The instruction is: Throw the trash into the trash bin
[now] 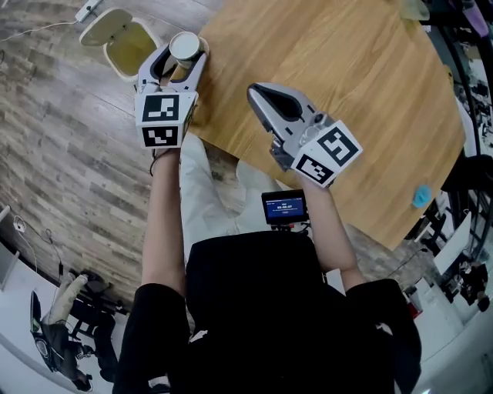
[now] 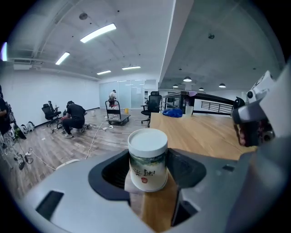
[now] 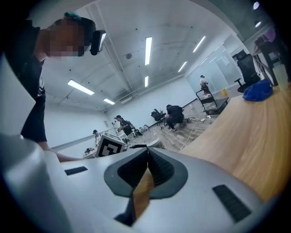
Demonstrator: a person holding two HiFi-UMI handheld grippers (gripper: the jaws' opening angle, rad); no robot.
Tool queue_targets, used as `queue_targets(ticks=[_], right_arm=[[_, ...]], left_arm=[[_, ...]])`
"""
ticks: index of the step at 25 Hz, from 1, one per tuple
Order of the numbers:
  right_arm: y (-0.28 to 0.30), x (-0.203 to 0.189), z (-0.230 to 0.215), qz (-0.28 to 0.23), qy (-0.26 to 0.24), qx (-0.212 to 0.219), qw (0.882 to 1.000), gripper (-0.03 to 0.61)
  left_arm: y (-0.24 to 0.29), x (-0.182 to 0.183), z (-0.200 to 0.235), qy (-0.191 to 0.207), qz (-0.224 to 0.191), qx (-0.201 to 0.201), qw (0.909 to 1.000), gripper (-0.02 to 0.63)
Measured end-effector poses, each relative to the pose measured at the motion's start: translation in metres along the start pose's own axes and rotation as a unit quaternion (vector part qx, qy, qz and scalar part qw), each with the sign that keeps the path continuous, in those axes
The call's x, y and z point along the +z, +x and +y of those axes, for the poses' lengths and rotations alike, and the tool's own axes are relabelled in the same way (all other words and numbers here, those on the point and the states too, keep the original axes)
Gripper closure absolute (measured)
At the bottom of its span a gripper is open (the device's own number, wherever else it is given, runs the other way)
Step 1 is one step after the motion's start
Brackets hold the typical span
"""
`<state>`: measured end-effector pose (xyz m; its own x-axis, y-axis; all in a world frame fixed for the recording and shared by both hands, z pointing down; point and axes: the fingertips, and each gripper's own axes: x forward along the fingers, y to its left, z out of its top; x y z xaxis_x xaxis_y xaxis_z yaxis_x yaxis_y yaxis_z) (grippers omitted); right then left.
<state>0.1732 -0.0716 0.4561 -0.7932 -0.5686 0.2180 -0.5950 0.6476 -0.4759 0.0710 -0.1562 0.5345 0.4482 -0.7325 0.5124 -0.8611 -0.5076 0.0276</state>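
My left gripper (image 1: 185,58) squeezes a cup (image 2: 148,159), upper left by the bin (image 1: 104,23); the jaws hide its bottom. My right gripper (image 1: 258,94) is closed, empty.

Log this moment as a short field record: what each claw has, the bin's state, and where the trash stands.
left claw: shut on the lidded paper cup, lid side up
right claw: shut, nothing between its jaws, over the wooden table
trash bin: on the floor off the table's corner, lid open
cup versus bin: beside the bin in the head view, not inside it
task: cup not yet thrown in
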Motion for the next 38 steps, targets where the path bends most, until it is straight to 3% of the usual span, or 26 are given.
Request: queue_targets(ticks=[9,14,18,21,29,34,37,38], right_arm=[[0.167,-0.014,0.037,0.042,-0.004,0.02,0.999,0.58],[0.238,-0.025,0.056,0.045,-0.019,0.034,0.998,0.58],[0.254,-0.026,0.053,0.06,-0.026,0.026,0.998,0.58],[0.282,-0.025,0.042,0.047,-0.027,0.031,0.998,0.58],[0.302,-0.04,0.01,0.057,-0.009,0.047,0.997,0.58],[0.302,-0.03,0.009,0.038,0.012,0.044,0.998,0.58],[0.301,-0.029,0.006,0.035,0.015,0.036,0.999,0.58],[0.301,-0.03,0.006,0.035,0.014,0.034,0.999,0.58]], left_arm=[[-0.038,-0.048,0.179,-0.037,-0.003,0.032,0.9988,0.344],[-0.044,-0.088,0.238,-0.041,0.019,0.04,0.9982,0.344],[-0.034,-0.123,0.244,-0.066,0.039,0.032,0.9965,0.344],[-0.017,-0.146,0.265,-0.064,0.048,0.035,0.9962,0.344],[0.055,-0.224,0.272,-0.104,0.082,0.023,0.9909,0.342],[0.072,-0.237,0.28,-0.117,0.088,0.021,0.989,0.342],[0.076,-0.231,0.288,-0.122,0.059,0.028,0.9904,0.339],[0.076,-0.228,0.293,-0.122,0.046,0.037,0.9907,0.302]])
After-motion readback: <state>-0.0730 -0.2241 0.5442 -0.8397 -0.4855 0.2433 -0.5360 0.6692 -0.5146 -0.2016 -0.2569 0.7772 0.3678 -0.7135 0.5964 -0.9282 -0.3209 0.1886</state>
